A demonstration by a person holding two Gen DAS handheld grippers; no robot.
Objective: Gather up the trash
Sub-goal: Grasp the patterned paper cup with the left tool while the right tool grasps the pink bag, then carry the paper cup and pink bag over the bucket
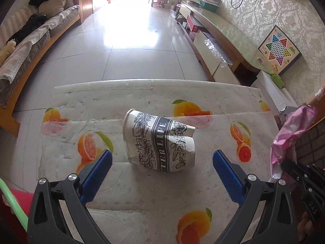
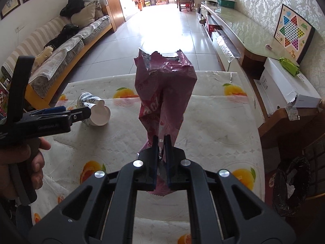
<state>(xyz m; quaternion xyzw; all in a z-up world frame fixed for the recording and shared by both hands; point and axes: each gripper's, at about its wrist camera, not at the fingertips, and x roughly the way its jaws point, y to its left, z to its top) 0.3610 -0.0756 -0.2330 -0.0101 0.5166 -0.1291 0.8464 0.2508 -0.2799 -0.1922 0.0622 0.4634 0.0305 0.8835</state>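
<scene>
A crumpled paper cup [image 1: 160,140] with black flower print lies on its side on the fruit-patterned tablecloth [image 1: 142,193]. My left gripper [image 1: 162,160] is open, its blue pads [image 1: 97,174] wide apart just in front of the cup, not touching it. In the right wrist view my right gripper [image 2: 161,140] is shut on the lower end of a torn pink snack wrapper [image 2: 164,89], held up above the table. The same wrapper [image 1: 292,134] shows at the right edge of the left wrist view. The cup [image 2: 94,108] lies left, beside the left gripper [image 2: 67,112] held by a hand.
A black-lined trash bin [image 2: 290,187] stands on the floor at the right of the table. A white box [image 2: 284,87] sits on a wooden stand right. A sofa [image 1: 30,46] runs along the left, a low cabinet [image 1: 219,32] along the right wall.
</scene>
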